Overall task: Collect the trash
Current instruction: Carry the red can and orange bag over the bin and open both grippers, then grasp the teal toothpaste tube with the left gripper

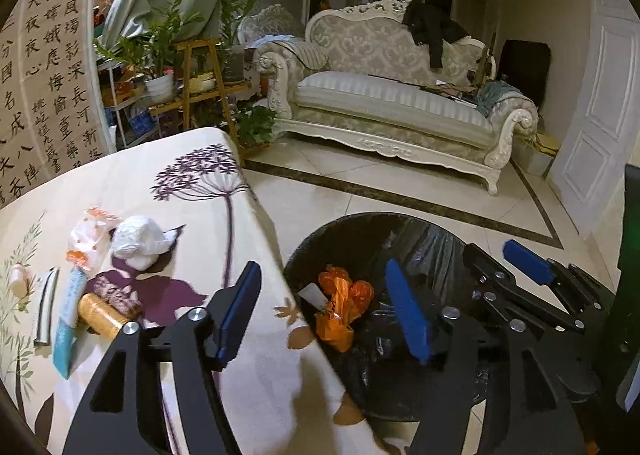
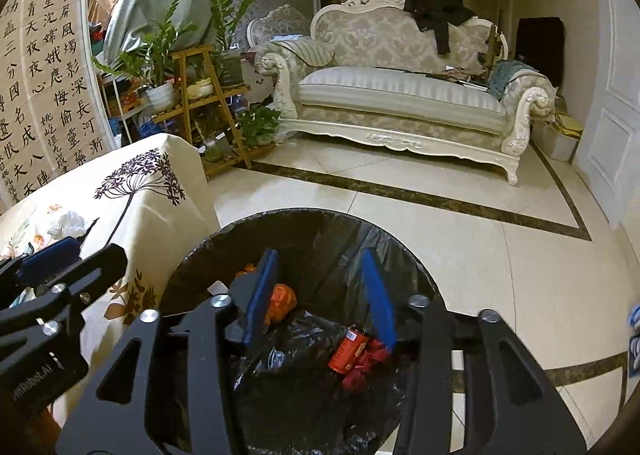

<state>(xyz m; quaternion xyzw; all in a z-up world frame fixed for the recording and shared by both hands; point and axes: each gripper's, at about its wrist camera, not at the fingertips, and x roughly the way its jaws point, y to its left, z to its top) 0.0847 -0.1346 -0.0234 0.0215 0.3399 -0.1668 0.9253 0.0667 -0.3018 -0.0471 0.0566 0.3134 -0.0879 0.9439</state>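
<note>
Black-lined bin (image 2: 224, 239) holds orange bag (image 1: 340, 299), red can (image 2: 348, 351).

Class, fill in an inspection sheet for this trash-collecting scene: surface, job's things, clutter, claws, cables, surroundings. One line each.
Surface: table under a floral cloth, beside a tiled floor.
Job's things: black-lined bin on the floor holds an orange bag and a red can; a white wad, wrappers and a gold tube lie on the table.
Clutter: a small bottle at the table's left edge.
Claws: left claw open at the table edge and bin; right claw open over the bin; both hold nothing.
Cables: nothing seen.
Surroundings: sofa, plant rack, calligraphy panel, door.
</note>
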